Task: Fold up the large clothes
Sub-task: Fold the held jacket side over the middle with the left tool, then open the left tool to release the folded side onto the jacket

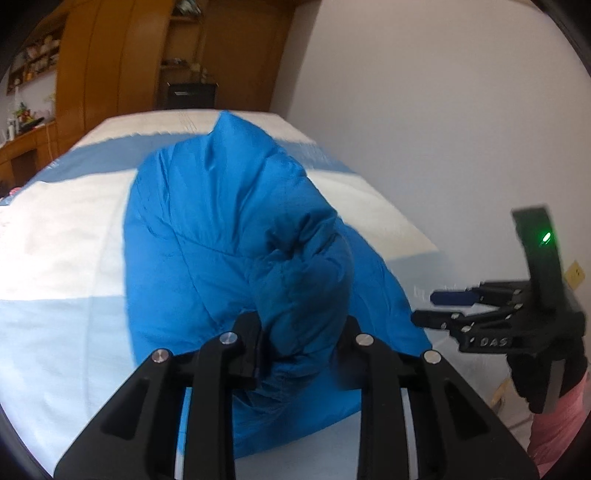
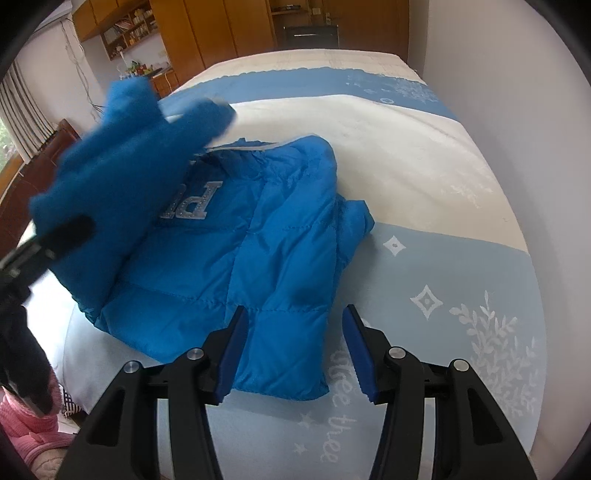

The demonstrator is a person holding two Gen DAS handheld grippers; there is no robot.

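A blue puffer jacket (image 2: pixel 258 258) with silver letters lies on the bed (image 2: pixel 424 258). My left gripper (image 1: pixel 301 343) is shut on a bunched part of the jacket (image 1: pixel 236 229) and holds it lifted above the bed; that raised part (image 2: pixel 122 173) shows blurred at the left of the right wrist view. My right gripper (image 2: pixel 293 354) is open with blue pads, just above the jacket's near hem, holding nothing. It also shows in the left wrist view (image 1: pixel 439 306), off to the right of the jacket.
The bed has a white and light blue cover with snowflake patterns. A white wall (image 1: pixel 443 110) runs along its right side. Wooden wardrobes and shelves (image 2: pixel 207 33) stand beyond the far end. A pink sleeve (image 2: pixel 33 435) shows at lower left.
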